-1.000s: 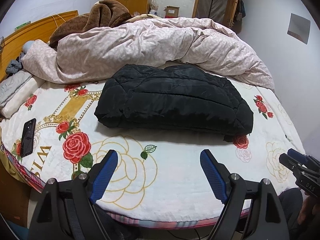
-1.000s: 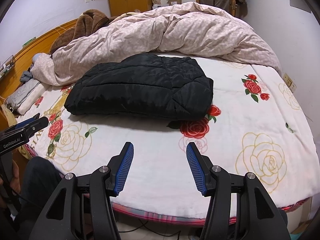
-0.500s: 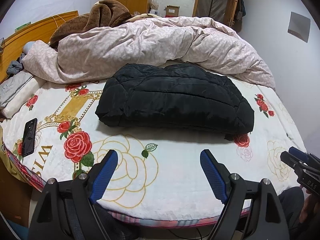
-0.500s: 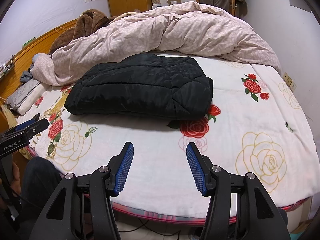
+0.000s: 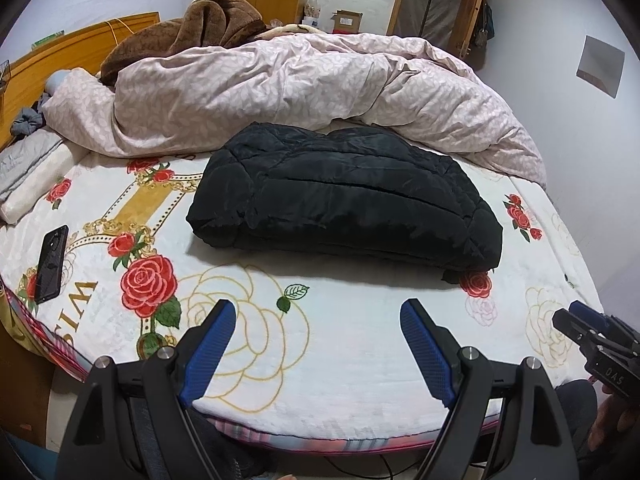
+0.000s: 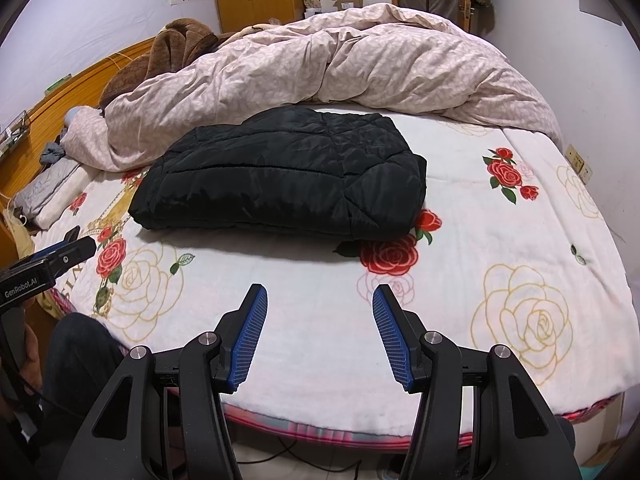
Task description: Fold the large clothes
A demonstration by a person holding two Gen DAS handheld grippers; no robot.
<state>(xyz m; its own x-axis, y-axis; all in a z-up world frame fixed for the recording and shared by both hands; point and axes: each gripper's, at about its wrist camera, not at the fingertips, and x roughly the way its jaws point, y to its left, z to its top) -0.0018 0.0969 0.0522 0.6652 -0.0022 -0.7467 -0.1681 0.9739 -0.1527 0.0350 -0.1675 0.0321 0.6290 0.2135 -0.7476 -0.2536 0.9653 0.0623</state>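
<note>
Squarely ahead of both tools, at twelve o'clock, the black padded jacket (image 5: 344,196) lies folded into a thick rectangle on the rose-printed bedspread (image 5: 352,320), well apart from either set of fingers. Behind it, a crumpled pink duvet (image 5: 288,88) is heaped across the bed. Left gripper (image 5: 318,316) hangs over the near edge of the bed with its blue pads spread wide, holding nothing. Right gripper (image 6: 320,300) sits likewise, jaws apart and empty, with the jacket (image 6: 280,176) at about eleven o'clock from it. At nine o'clock in the left view a dark phone (image 5: 51,258) rests on the bedspread.
</note>
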